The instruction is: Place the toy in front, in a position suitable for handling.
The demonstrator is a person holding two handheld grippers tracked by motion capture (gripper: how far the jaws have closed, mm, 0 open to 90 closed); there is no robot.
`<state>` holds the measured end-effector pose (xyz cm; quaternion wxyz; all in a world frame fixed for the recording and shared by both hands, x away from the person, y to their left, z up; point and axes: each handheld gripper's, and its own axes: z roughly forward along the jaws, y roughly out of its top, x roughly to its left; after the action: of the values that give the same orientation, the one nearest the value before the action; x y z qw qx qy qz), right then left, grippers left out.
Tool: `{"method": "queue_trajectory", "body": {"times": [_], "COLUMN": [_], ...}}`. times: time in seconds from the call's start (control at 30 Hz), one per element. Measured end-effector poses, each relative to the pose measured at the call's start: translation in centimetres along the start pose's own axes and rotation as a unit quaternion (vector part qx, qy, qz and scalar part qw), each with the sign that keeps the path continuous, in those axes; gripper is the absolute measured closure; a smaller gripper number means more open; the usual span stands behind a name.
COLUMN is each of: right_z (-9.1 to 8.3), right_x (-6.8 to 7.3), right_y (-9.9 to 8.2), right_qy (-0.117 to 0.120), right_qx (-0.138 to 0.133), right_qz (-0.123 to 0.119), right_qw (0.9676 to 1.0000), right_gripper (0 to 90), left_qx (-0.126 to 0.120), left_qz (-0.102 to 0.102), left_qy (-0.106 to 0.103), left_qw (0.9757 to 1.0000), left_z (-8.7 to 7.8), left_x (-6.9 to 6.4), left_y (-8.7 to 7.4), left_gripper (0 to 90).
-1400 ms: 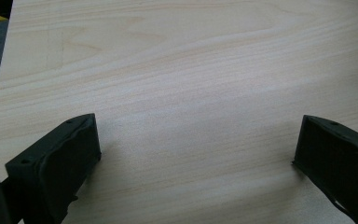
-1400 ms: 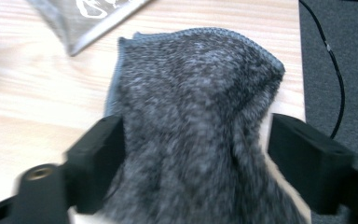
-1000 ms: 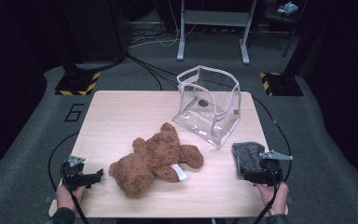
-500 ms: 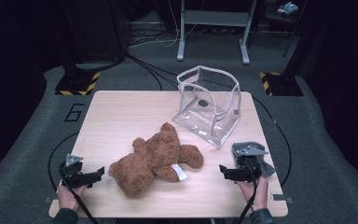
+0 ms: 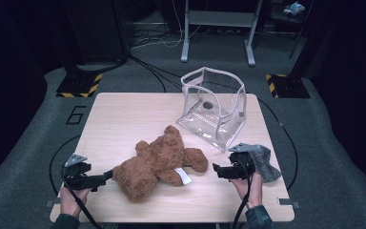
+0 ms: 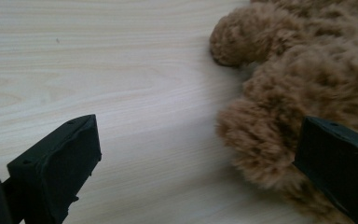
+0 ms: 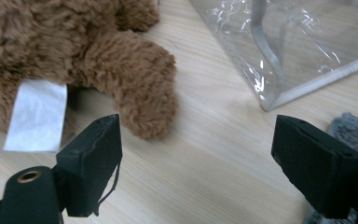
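While both claws stand released with nothing between their jaws, the counter [image 5: 124,119] carries one teddy bear [image 5: 159,162], one clear plastic bag [image 5: 214,107] and one grey cloth [image 5: 263,162].

Count of items:
- Teddy bear: one, brown and furry, lying near the front middle of the counter, with one white tag [image 5: 184,176] at its lower body.
- Clear plastic bag: one, standing open at the far right of the counter, well apart from the bear's head. One small dark thing [image 5: 208,104] shows inside it; what it is cannot be told.
- Grey cloth: one, lying at the right edge, just beside the right claw [image 5: 218,170].

Claw positions:
- Left claw [image 5: 108,175]: jaws wide apart, one jaw against the bear's fur.
- Right claw: jaws wide apart, pointing at the bear's leg [image 7: 140,88], not touching it.
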<state>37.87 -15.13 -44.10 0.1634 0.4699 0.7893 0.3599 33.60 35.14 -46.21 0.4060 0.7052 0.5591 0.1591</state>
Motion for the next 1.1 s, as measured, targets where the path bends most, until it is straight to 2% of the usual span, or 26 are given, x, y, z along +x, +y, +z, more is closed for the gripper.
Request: {"method": "queue_trajectory", "body": {"times": [0.07,0.1,0.17,0.23,0.33,0.37,0.47,0.53,0.6,0.7,0.73,0.83,0.9,1.0,1.1], "right_z": [0.1,0.2,0.5,0.9,1.3,1.4,1.6,1.9,2.1,2.7,2.9,3.1,3.5,4.1,4.8], "right_x": [0.4,0.7,1.0,1.4,2.1,2.4,2.9,3.9,4.2,4.7,5.0,5.6,6.0,6.6,7.2], "right_y": [0.5,0.8,1.2,1.8,2.6,2.9,3.4,4.4,4.9,5.8,6.1,6.8,7.3,8.0,8.9], "right_qy": [0.002,0.003,0.005,0.008,0.012,0.013,0.015,0.022,0.027,0.033,0.032,0.039,0.045,0.049,0.058], "right_qx": [-0.003,-0.003,-0.001,0.001,0.0,0.001,0.0,-0.001,-0.002,0.003,-0.001,-0.004,-0.003,0.004,0.001], "right_qz": [-0.008,-0.012,-0.016,-0.016,-0.029,-0.025,-0.039,-0.046,-0.045,-0.058,-0.055,-0.066,-0.07,-0.075,-0.077], "right_qw": [1.0,0.9999,0.9999,0.9998,0.9995,0.9996,0.9991,0.9987,0.9986,0.9977,0.998,0.997,0.9965,0.996,0.9953], "right_gripper": [15.2,15.4,15.4,15.0,14.7,14.7,14.7,15.2,14.9,14.8,14.7,15.0,16.1,16.5,18.4], "left_qx": [-0.004,0.003,-0.001,-0.003,-0.007,-0.007,-0.006,-0.02,-0.026,-0.034,-0.033,-0.018,-0.012,-0.008,0.005], "left_qz": [0.005,0.007,0.014,0.013,0.012,0.011,0.011,0.01,0.011,0.02,0.019,0.034,0.029,0.032,0.052], "left_qy": [-0.01,-0.016,-0.019,-0.027,-0.035,-0.035,-0.04,-0.05,-0.057,-0.063,-0.068,-0.068,-0.076,-0.082,-0.071], "left_qw": [0.9999,0.9998,0.9997,0.9995,0.9993,0.9993,0.9991,0.9985,0.998,0.9972,0.9969,0.9969,0.9966,0.9961,0.9962], "left_z": [-0.3,-0.4,-0.6,-0.8,-0.9,-0.8,-0.6,-0.7,-0.8,-0.9,-0.9,-0.2,0.3,0.9,1.7], "left_x": [-0.5,-0.7,-1.3,-1.8,-2.4,-2.6,-3.1,-3.6,-4.0,-4.5,-4.7,-5.4,-5.5,-6.0,-6.9], "left_y": [0.1,0.2,0.2,0.4,0.3,0.2,0.0,-0.2,0.0,0.3,0.4,0.5,0.6,0.8,1.1], "left_gripper": [0.0,0.0,0.0,0.0,0.0,0.0,0.0,0.0,0.0,0.0,0.0,0.0,0.0,0.1,2.4]}}
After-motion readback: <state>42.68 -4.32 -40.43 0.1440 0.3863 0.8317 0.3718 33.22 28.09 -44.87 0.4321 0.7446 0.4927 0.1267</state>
